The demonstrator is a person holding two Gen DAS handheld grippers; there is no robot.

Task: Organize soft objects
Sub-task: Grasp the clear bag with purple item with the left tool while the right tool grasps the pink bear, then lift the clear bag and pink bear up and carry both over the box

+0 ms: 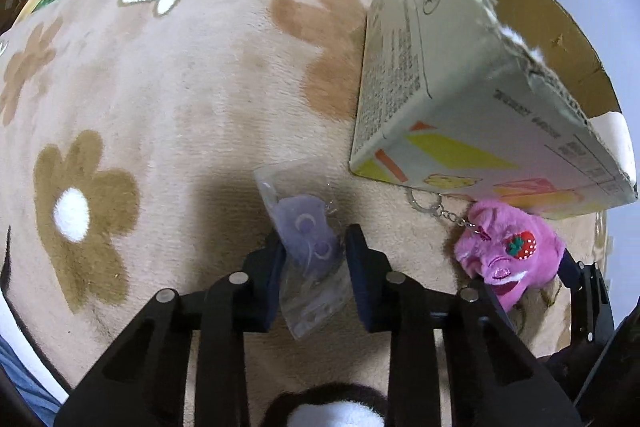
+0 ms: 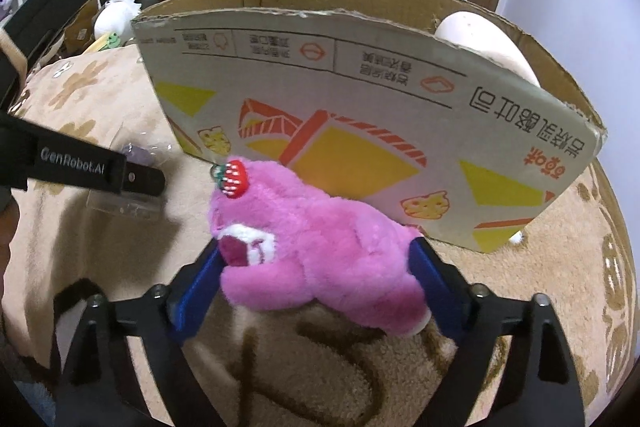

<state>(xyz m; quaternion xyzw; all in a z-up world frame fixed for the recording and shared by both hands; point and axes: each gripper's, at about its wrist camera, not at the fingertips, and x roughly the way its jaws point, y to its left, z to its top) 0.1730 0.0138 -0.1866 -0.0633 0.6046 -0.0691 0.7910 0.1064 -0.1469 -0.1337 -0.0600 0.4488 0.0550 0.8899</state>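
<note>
My left gripper [image 1: 314,259] is squeezed on a little purple toy in a clear bag [image 1: 308,247]. The bag sticks out past both fingers and hangs just above the soft blanket [image 1: 180,87]. The blanket is tan with brown and white flowers on it.

My right gripper [image 2: 316,267] is clamped on a pink plush bear [image 2: 316,251]. Both blue fingers press into its sides. The bear has a red strawberry [image 2: 233,179] on its head and a white snout. In the left view I can see a small metal chain [image 1: 440,207] coming off the bear. The bear is right in front of the cardboard box [image 2: 360,99], close to its wall.

The box stands open on the blanket. Its side has yellow and orange shapes, little cartoon pictures, and Chinese writing that is upside down to me. I cannot read it well.

In the right view my other gripper shows on the left, and its side says "GenRobot.AI" [image 2: 72,163] in white letters.
</note>
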